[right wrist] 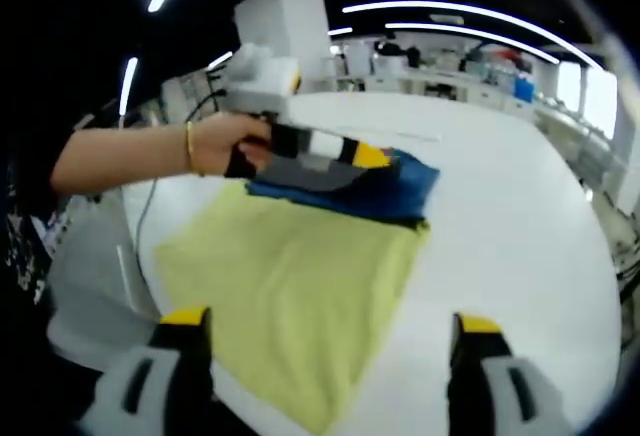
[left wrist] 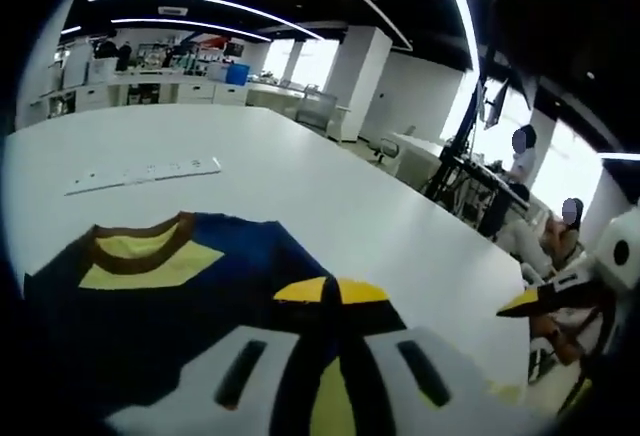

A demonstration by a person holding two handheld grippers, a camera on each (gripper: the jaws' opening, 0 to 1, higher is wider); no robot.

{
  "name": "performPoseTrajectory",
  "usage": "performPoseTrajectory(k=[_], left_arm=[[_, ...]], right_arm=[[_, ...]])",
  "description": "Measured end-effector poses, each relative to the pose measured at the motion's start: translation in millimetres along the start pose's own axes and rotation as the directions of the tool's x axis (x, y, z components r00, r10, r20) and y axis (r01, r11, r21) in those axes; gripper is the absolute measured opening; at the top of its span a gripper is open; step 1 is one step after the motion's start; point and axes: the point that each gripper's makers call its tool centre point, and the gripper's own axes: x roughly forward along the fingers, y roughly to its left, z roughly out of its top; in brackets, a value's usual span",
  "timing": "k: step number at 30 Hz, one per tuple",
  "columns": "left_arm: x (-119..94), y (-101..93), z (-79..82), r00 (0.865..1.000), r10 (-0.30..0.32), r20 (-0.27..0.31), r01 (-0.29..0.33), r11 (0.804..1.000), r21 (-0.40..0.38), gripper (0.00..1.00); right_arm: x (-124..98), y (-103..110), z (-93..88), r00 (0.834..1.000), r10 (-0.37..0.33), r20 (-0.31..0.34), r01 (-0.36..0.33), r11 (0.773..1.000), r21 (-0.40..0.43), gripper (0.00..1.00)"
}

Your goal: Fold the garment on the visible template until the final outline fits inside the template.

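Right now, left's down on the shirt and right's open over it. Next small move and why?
Probably bring the right gripper down onto the near edge of the garment: its jaws stand open above the yellow cloth, while the left gripper sits shut at the blue far end.

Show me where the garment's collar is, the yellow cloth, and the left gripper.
collar (left wrist: 140, 246), left gripper view, on its brown band
yellow cloth (right wrist: 290, 286), right gripper view, on its middle
left gripper (right wrist: 372, 157), right gripper view, at its yellow tips over the blue garment (right wrist: 405, 184)

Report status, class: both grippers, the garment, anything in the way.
Left gripper shut on garment, lifting the blue edge. Right gripper open, hovering above the yellow side. White strip lies on table beyond the collar, apart.
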Motion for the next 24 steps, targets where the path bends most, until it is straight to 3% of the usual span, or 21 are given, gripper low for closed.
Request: performPoseTrajectory(k=[5,8,12,17,24], left_arm=[[-5,-10.6,-1.2,1.0,-0.029,-0.001,0.029,0.998,0.061,0.22],[-12,-11.1,-2.3,1.0,-0.023,-0.008,0.024,0.99,0.142,0.37],[-19,-9.4,-3.3,1.0,-0.01,-0.003,0.01,0.987,0.158,0.58],[-33,3.5,-3.6,1.0,0.03,0.004,-0.03,0.983,0.179,0.78],[-54,29.0,-5.0,0.996,0.088,0.013,-0.089,0.978,0.188,0.96]], right_arm=[[2,1,2.8,1.0,0.006,0.009,-0.006,1.0,-0.001,0.99],[4,1,4.6,1.0,0.009,0.011,-0.009,1.0,-0.002,0.99],[6,4,6.3,1.0,0.016,0.011,-0.016,1.0,-0.004,0.99],[9,6,8.6,1.0,0.027,0.009,-0.027,1.0,-0.011,0.99],[14,11,10.2,0.999,0.04,0.009,-0.039,0.999,-0.017,0.99]])
